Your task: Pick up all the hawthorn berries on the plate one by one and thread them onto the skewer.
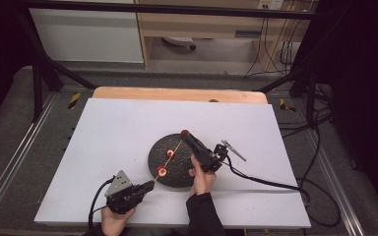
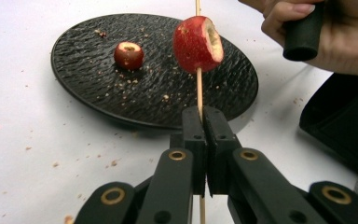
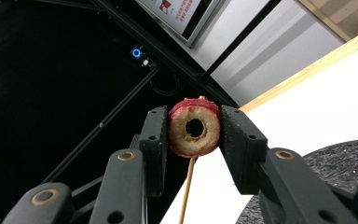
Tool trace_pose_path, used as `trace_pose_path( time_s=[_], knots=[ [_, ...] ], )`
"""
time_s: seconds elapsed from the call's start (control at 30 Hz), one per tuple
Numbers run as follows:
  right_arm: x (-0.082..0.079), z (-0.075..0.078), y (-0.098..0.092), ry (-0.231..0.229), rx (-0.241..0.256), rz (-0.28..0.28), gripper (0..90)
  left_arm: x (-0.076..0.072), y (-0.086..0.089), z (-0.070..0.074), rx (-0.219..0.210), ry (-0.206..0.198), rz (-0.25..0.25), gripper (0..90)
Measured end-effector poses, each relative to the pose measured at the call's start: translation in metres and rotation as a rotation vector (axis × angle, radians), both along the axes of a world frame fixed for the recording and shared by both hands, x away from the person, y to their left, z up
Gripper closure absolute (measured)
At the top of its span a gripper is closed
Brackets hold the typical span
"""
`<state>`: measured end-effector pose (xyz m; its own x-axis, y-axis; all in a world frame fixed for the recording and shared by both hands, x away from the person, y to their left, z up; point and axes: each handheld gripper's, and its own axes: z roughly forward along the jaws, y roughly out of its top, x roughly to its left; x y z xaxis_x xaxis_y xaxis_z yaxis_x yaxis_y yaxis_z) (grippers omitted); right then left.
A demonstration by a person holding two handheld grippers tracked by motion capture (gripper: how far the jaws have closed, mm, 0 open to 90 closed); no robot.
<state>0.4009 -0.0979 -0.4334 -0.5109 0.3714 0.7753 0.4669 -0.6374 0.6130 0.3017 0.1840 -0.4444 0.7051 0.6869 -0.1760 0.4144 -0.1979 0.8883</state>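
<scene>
- Skewer [image 2: 198, 88] is clamped in the closed left gripper [image 2: 205, 122], above the black plate [image 2: 88, 98].
- Three cored red fruits in the high view: one low on the skewer [image 1: 161, 171], one on the plate [image 1: 170, 153], one [image 3: 194, 127] squeezed by the right gripper [image 3: 194, 135].
- Its hollow centre shows in the right gripper view.

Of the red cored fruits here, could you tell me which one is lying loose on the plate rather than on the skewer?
The small dark-red fruit lying alone on the black plate. One other sits threaded on the skewer; the right gripper clamps another.

Table: white top [image 1: 118, 128], wooden edge [image 1: 177, 93]
Floor: grey [image 1: 211, 54]
Frame: black bars [image 1: 177, 9]
Furniture: wooden cabinet [image 1: 202, 24]
</scene>
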Motion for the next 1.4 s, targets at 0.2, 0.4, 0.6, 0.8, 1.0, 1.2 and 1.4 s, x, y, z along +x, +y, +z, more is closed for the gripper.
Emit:
trace_pose_path(
  time_s=[0.2,0.4,0.6,0.8,1.0,1.2,1.4],
  knots=[
    [-0.001,-0.001,0.001,0.001,0.017,0.0,63.2,-0.002,-0.013,0.0,-0.012,-0.005,0.031,87.6],
    [-0.002,-0.002,0.001,0.002,0.024,0.004,63.3,-0.004,-0.021,-0.002,-0.041,-0.004,0.061,87.6],
    [-0.003,-0.005,0.003,0.005,0.023,0.003,63.3,-0.001,-0.027,-0.002,-0.057,0.011,0.071,87.7],
    [-0.004,-0.006,0.003,0.001,0.017,0.005,63.4,0.004,-0.03,0.0,-0.084,0.014,0.071,87.8],
    [-0.008,-0.005,0.003,-0.011,0.018,0.003,63.5,0.008,-0.031,0.003,-0.095,0.018,0.062,88.0],
    [-0.009,-0.004,0.003,-0.018,0.017,0.002,63.7,0.01,-0.031,0.008,-0.088,0.004,0.06,88.2],
    [-0.013,-0.009,0.005,-0.01,0.001,0.024,63.6,0.017,-0.032,0.012,-0.083,0.012,0.046,88.1]
  ],
)
